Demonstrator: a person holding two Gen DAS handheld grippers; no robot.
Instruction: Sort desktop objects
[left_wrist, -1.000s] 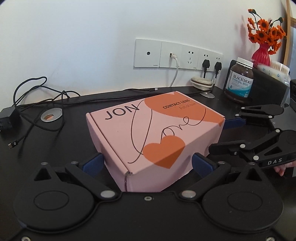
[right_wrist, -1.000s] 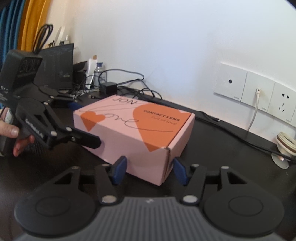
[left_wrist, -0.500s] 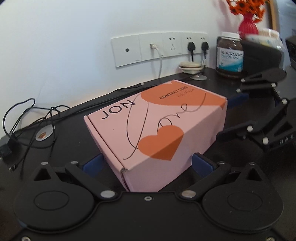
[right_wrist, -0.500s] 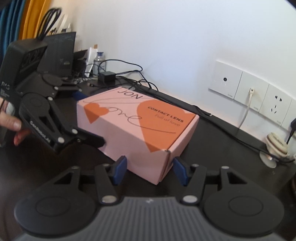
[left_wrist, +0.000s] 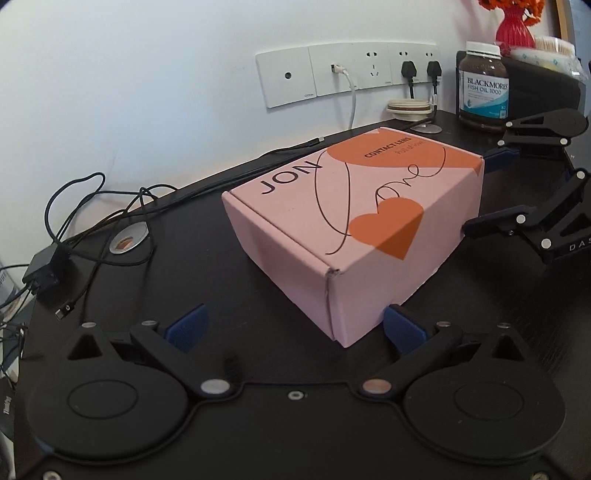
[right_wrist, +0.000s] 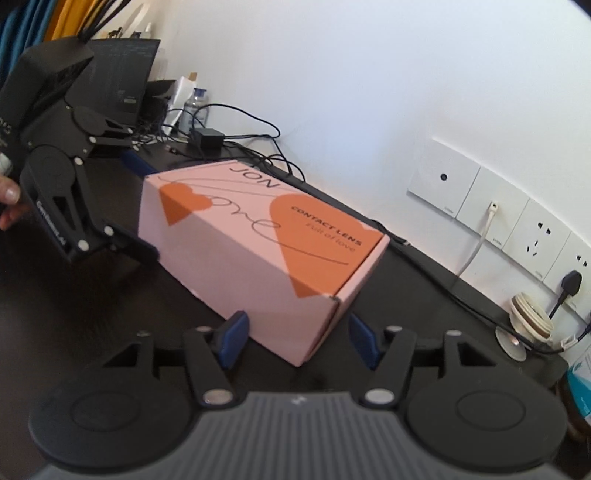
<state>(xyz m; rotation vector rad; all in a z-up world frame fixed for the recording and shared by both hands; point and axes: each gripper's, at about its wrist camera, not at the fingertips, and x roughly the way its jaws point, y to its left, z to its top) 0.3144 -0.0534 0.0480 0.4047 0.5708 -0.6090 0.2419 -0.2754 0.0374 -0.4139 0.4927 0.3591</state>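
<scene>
The pink box (left_wrist: 354, 229) sat shut on the black desk (left_wrist: 192, 266) at its centre — contents could not be seen. The left gripper (left_wrist: 293, 326) and the right gripper (right_wrist: 297, 338) were each spread about a near corner, pads apart from the card; the right's jaws had just been opening. The box was judged light, stiff but crushable — best taken across two opposite side walls. A fish-oil jar (left_wrist: 484, 85) stood at two o'clock.
</scene>
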